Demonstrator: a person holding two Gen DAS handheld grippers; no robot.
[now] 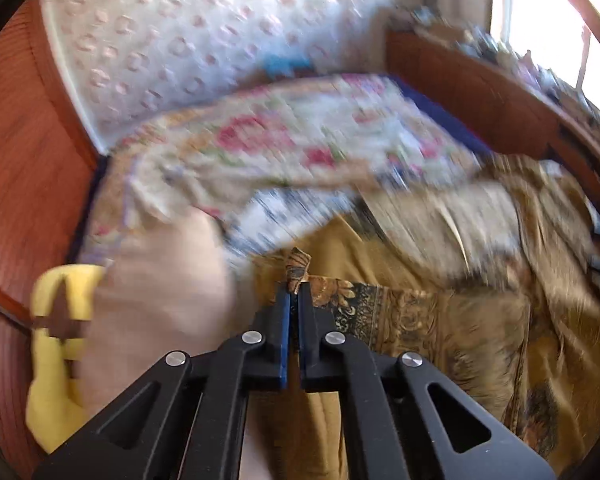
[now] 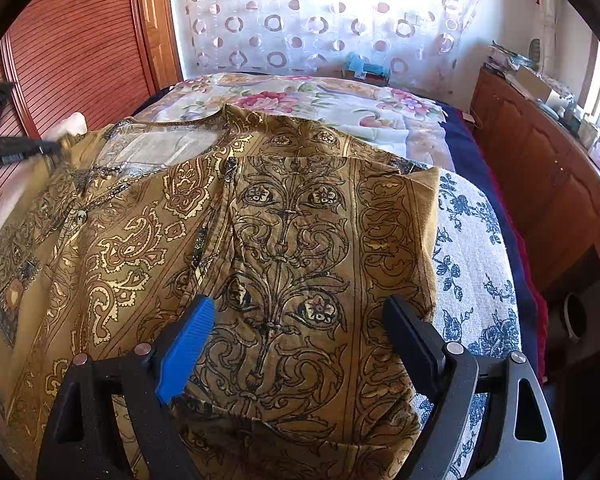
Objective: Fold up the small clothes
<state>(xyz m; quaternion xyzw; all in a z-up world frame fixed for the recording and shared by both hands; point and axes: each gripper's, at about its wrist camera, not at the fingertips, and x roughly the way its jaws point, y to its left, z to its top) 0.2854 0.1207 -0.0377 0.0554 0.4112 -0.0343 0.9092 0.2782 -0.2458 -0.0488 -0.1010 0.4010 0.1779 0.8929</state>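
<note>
Two grippers work the gold tunic (image 2: 284,240) spread on my bed (image 2: 480,240). My left gripper (image 1: 295,294) is clamped on its edge. Only the right wrist view shows my right gripper (image 2: 300,320) spread wide above the folded sleeve.

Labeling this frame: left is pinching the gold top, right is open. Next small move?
Probably carry the left gripper across, since it is shut on an edge of the gold patterned top. The right gripper hangs open over the part already folded and holds nothing.

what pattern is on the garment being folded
Mustard-gold garment with black and gold paisley scrollwork; clearest in right wrist view.
</note>
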